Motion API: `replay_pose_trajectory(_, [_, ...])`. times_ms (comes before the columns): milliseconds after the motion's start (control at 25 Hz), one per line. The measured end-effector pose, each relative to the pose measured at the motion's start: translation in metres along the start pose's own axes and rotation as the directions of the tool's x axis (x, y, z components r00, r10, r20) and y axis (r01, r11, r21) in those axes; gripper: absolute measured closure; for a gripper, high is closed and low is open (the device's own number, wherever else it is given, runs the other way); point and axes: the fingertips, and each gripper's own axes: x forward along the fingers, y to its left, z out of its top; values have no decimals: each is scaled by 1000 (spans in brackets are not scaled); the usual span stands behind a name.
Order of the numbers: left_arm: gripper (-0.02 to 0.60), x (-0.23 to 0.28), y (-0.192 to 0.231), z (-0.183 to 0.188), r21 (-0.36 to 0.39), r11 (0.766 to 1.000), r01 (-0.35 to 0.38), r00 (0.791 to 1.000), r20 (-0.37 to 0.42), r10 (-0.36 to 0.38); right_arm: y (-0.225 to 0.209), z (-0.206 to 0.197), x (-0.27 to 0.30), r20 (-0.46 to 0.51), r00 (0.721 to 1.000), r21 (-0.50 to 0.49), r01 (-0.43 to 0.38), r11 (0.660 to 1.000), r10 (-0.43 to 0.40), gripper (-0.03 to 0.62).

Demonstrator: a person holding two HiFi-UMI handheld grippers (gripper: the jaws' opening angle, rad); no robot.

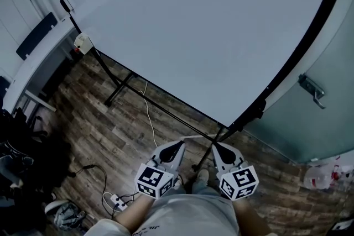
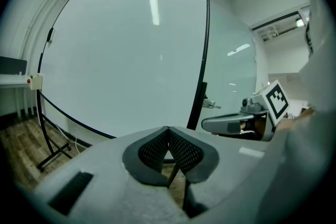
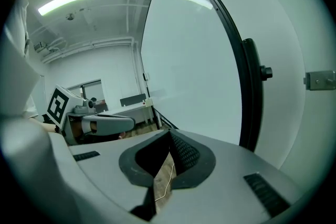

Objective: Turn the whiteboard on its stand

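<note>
The whiteboard [image 1: 193, 25] stands on the far side of both claws and fills most of the head view, its black frame carried on a black stand [image 1: 119, 88] that rests on the wooden floor [image 1: 110, 135]. The left claw [image 1: 178, 145] and the right claw [image 1: 217, 147] are held side by side, near the board's lower right corner and clear of it. On each claw the two jaw tips meet, with nothing clamped between them (only floor shows through the gap behind the tips). A white cable [image 1: 149, 116] runs down from the board's lower edge across the floor towards a power strip [image 1: 118, 203] at near left. A frosted glass door with a metal handle [image 1: 312, 91] stands right of the board.
</note>
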Motion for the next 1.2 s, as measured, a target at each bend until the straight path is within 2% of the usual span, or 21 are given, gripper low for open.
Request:
replay_pose_trajectory(360, [572, -9, 5, -7, -3, 1000, -17, 1000, -16, 17, 14, -7, 1, -18, 1000, 22, -20, 1000, 20, 588])
replay_pose_trajectory(1200, [572, -6, 3, -7, 12, 1000, -7, 1000, -17, 7, 14, -7, 5, -18, 999, 25, -28, 999, 28, 589])
